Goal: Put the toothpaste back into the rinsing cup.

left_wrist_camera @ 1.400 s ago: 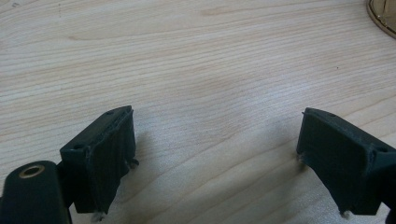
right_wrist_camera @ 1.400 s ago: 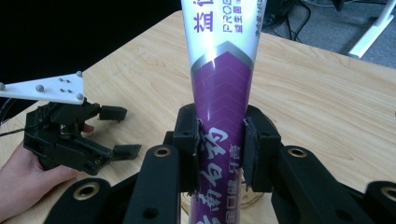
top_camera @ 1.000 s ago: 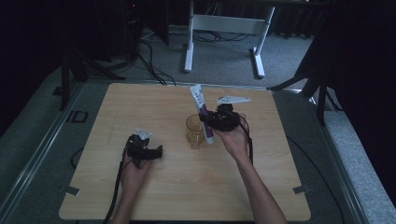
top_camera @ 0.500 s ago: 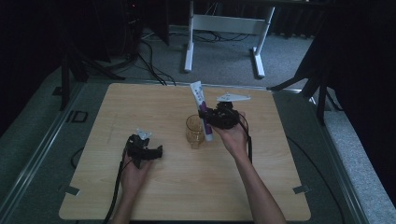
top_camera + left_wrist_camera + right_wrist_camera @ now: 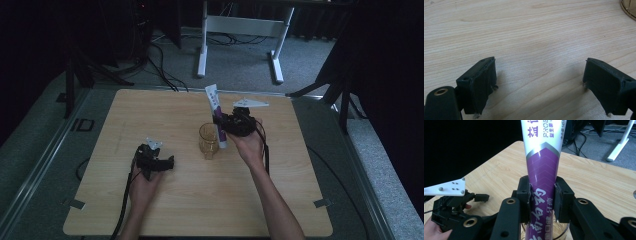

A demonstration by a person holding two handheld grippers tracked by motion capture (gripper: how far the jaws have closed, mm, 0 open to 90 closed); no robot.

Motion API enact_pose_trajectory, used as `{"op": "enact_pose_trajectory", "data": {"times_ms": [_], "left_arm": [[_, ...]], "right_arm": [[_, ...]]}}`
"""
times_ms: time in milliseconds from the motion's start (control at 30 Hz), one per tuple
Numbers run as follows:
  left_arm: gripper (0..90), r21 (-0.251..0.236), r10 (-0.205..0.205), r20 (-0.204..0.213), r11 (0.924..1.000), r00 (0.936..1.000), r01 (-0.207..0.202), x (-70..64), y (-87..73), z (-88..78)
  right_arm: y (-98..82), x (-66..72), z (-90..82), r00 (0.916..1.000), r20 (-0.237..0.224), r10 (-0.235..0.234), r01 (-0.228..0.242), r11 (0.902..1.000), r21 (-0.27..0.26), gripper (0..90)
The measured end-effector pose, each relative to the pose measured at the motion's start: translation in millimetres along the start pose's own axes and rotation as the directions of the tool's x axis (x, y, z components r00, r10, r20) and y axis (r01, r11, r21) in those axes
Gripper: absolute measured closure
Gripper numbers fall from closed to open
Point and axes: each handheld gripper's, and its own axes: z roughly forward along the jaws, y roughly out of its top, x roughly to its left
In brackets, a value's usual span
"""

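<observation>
A white and purple toothpaste tube (image 5: 215, 112) stands tilted with its lower end beside the rim of an amber glass cup (image 5: 208, 141) at the table's middle. My right gripper (image 5: 220, 124) is shut on the tube; in the right gripper view both pads press on its purple part (image 5: 541, 192), and the cup's rim (image 5: 560, 230) lies just below. My left gripper (image 5: 169, 162) rests low on the wood at the front left, jaws wide apart. Bare wood lies between them in the left gripper view (image 5: 539, 85), with the cup's edge (image 5: 629, 10) at the top right corner.
The wooden table (image 5: 300, 200) has bare room at the front and right. Beyond its far edge stand a white desk frame (image 5: 240, 30) and cables on a grey floor. The left gripper (image 5: 456, 205) is at the lower left of the right gripper view.
</observation>
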Motion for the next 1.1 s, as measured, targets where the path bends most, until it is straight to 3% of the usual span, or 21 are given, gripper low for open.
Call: {"op": "enact_pose_trajectory", "data": {"times_ms": [1100], "left_arm": [[11.9, -0.001, 0.0, 0.0, 1.0, 1.0, 0.0, 0.0, 0.0, 0.0]], "right_arm": [[0.4, -8.4, 7.1, 0.9994, -0.002, 0.036, -0.036, 0.9967, -0.073, 70.3]]}}
